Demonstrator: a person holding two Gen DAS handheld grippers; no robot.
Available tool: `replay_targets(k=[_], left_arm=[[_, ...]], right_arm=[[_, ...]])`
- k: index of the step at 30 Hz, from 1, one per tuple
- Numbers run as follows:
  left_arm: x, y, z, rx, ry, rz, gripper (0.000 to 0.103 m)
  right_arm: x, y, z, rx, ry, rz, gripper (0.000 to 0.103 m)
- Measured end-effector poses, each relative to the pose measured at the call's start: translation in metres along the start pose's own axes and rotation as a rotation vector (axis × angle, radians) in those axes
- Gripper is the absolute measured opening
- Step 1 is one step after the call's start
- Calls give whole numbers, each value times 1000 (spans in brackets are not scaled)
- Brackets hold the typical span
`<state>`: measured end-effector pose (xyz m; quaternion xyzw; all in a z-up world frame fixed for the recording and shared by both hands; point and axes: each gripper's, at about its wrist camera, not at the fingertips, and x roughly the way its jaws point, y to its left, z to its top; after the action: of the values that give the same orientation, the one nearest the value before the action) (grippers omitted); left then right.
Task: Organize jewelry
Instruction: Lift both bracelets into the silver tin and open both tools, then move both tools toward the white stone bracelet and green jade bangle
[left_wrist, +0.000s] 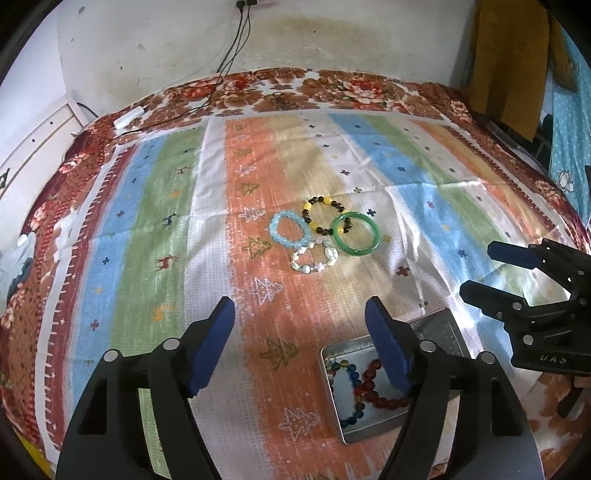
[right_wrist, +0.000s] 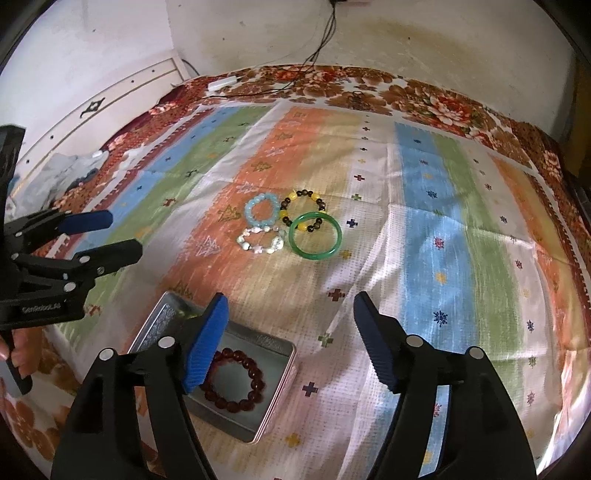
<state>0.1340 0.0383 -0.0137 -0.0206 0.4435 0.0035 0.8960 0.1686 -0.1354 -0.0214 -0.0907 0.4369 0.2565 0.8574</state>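
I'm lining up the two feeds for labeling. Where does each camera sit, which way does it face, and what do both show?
Left wrist: on the left claw, looking forward and down at the bed cloth; own open fingers show, right claw at right.
Right wrist: on the right claw, same heading; left claw and a hand at left.
Shared: the green bangle and metal tin.

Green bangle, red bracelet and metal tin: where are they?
Green bangle (right_wrist: 314, 235): right wrist view, on its near rim.
Red bracelet (right_wrist: 255, 376): right wrist view, on its right-hand beads.
Tin (right_wrist: 280, 384): right wrist view, on its right wall.
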Motion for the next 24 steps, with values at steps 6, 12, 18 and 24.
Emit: replay_targets(k=[6, 12, 18, 24], left_arm=[[7, 6, 6, -28, 7, -20, 76], [21, 13, 15, -62, 25, -21, 76], [40, 14, 23, -49, 44, 11, 76], [57, 16, 31, -63, 76, 11, 76]], right_arm=[[10, -14, 10, 81, 1, 18, 74], [22, -26, 21, 143, 6, 21, 75], [32, -28, 28, 141, -4, -8, 75], [46, -33, 32, 161, 17, -26, 75]])
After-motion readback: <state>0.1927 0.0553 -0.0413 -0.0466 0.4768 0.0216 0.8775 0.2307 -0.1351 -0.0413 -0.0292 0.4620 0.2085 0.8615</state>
